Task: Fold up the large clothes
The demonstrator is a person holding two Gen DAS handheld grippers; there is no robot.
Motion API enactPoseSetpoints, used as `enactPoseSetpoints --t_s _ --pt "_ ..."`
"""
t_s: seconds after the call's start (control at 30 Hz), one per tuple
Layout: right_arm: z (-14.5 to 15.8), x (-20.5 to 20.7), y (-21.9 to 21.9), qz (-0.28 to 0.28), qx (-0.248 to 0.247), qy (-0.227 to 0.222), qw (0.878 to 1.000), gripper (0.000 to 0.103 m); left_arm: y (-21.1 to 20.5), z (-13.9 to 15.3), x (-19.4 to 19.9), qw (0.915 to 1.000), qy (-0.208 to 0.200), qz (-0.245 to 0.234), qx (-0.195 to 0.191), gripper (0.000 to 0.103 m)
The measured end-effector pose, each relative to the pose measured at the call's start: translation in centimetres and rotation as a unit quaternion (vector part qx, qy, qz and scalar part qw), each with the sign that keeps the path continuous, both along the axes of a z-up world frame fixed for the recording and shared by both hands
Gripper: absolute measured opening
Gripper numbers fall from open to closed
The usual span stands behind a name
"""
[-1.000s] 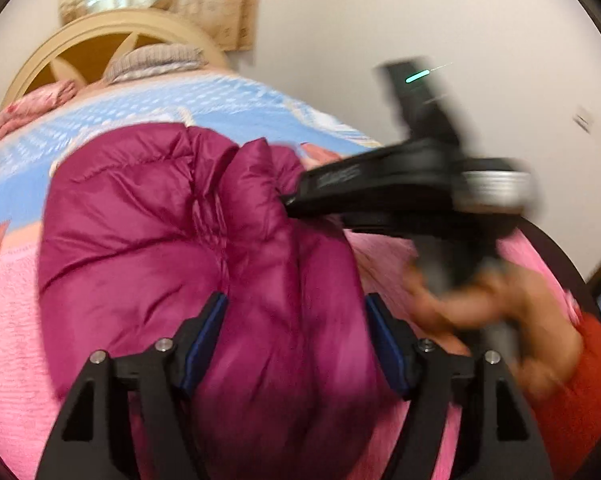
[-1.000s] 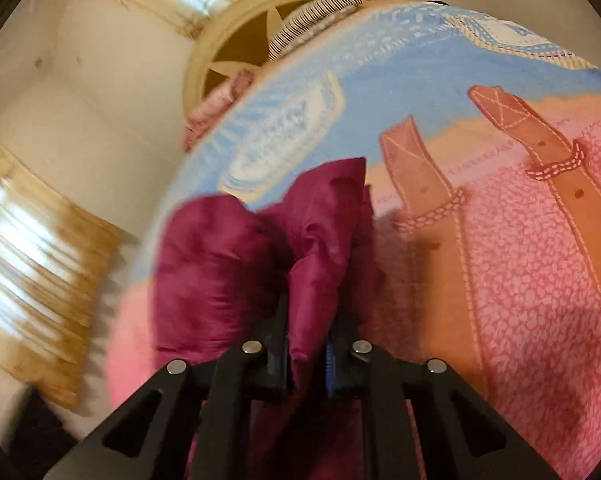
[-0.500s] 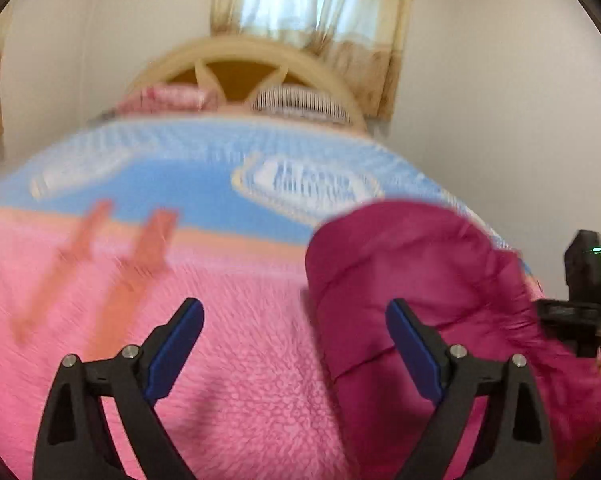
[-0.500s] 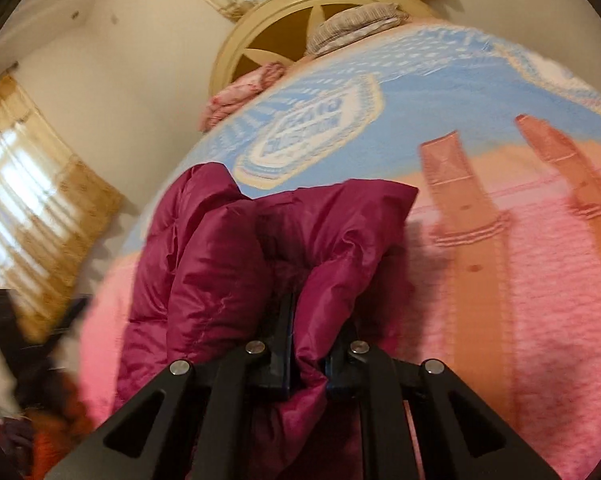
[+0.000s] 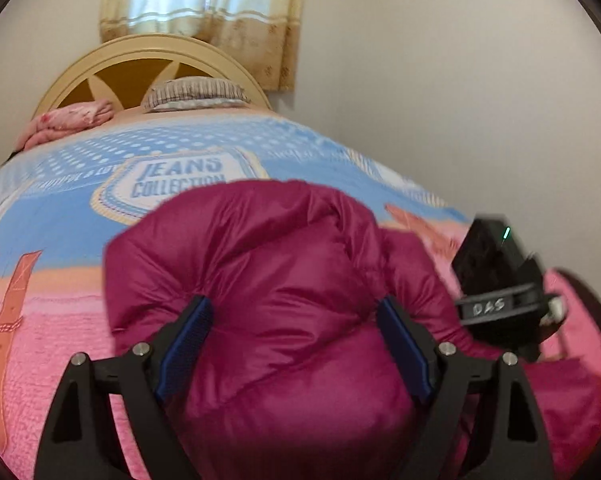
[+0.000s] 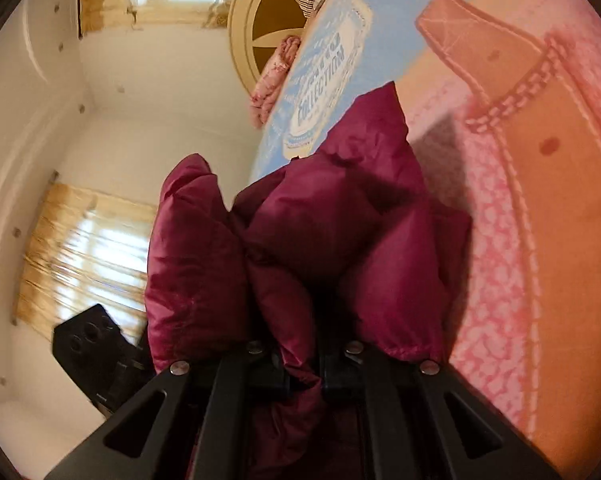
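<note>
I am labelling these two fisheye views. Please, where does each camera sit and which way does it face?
Left wrist: on the left hand-held gripper, facing up the bed to the headboard; open fingers straddle the magenta jacket.
Right wrist: on the right hand-held gripper, view rolled sideways, facing the headboard; fingers clamp the jacket.
Shared: jacket, bed, headboard; each view shows the other gripper.
</note>
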State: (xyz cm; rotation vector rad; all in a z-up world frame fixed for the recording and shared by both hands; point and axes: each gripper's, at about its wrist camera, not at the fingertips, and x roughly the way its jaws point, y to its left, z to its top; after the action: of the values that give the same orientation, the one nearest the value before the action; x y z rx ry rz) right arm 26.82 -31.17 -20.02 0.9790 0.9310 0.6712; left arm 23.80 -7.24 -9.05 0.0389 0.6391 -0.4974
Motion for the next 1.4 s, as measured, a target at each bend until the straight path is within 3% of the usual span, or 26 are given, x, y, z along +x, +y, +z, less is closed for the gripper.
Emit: enactPoseSetpoints --t_s 0.27,0.37,0.47,0.57,0.67,0.73,0.83,0.93,1.0,1.07,1.1,1.23,1.27,1.3,1.4 --pt "1.2 -1.6 -2.9 -0.016 -0.037 0.031 0.999 0.01 -1.2 -1.0 -1.9 0.9986 -0.006 -0.025 0.046 0.092" --pt "2.8 -2.8 -5.2 -0.046 -0.078 0.039 0.995 0.012 -1.6 -1.2 -1.8 0.9982 -0.005 -0.023 0.056 0.092" --pt "6.4 -4.8 -5.6 -0.084 -0.156 -0.009 0.984 0.013 -1.7 -1.3 -1.6 0.9979 -0.006 -0.021 0.061 0.092" --pt "9.0 -5.2 -3.9 -0.073 -0.175 -0.053 0.98 0.013 -1.8 -1.2 -1.5 0.9976 -0.01 -0.016 0.067 0.093" --pt "9.7 -4.0 -1.8 -0.054 -0.197 -0.062 0.977 0.013 -1.8 -1.2 -1.7 0.9973 -0.013 -0.009 0.071 0.093" --pt "10.2 -3.8 -1.3 -0.073 -0.228 -0.07 0.968 0.013 -1.7 -1.2 -1.7 0.9973 -0.012 -0.006 0.072 0.094" --pt "11.4 -4.2 -2.4 -0.11 -0.247 -0.079 0.96 0.013 -1.5 -1.3 -1.7 0.9977 -0.011 -0.009 0.066 0.094" --pt "12.3 -4.3 -2.9 -0.097 -0.226 -0.083 0.966 0.016 -1.4 -1.4 -1.5 0.9981 -0.008 -0.01 0.061 0.094" --pt "12.5 -4.9 -3.2 -0.087 -0.21 -0.087 0.97 0.031 -1.4 -1.3 -1.5 0.9982 -0.008 -0.01 0.059 0.094" --pt "12.4 -4.7 -2.9 -0.088 -0.194 -0.098 0.972 0.068 -1.3 -1.3 -1.7 0.9983 -0.013 -0.008 0.056 0.094" --pt "12.1 -4.5 -2.6 -0.086 -0.191 -0.101 0.973 0.072 -1.2 -1.2 -1.8 0.9984 -0.016 -0.007 0.053 0.094" --pt "10.2 -2.5 0.3 -0.041 -0.216 -0.078 0.972 0.07 -0.9 -1.1 -1.7 0.9986 -0.014 -0.004 0.051 0.094" --pt "9.7 -2.0 1.0 -0.033 -0.23 -0.071 0.97 0.051 -0.9 -1.1 -1.8 0.9985 -0.015 -0.003 0.052 0.094" --pt "9.1 -1.3 1.5 -0.023 -0.245 -0.059 0.967 0.022 -0.9 -1.0 -1.8 0.9984 -0.015 0.001 0.054 0.094" --pt "8.6 -1.3 2.3 -0.017 -0.278 -0.064 0.958 0.013 -0.8 -1.0 -1.6 0.9982 -0.007 0.009 0.059 0.094"
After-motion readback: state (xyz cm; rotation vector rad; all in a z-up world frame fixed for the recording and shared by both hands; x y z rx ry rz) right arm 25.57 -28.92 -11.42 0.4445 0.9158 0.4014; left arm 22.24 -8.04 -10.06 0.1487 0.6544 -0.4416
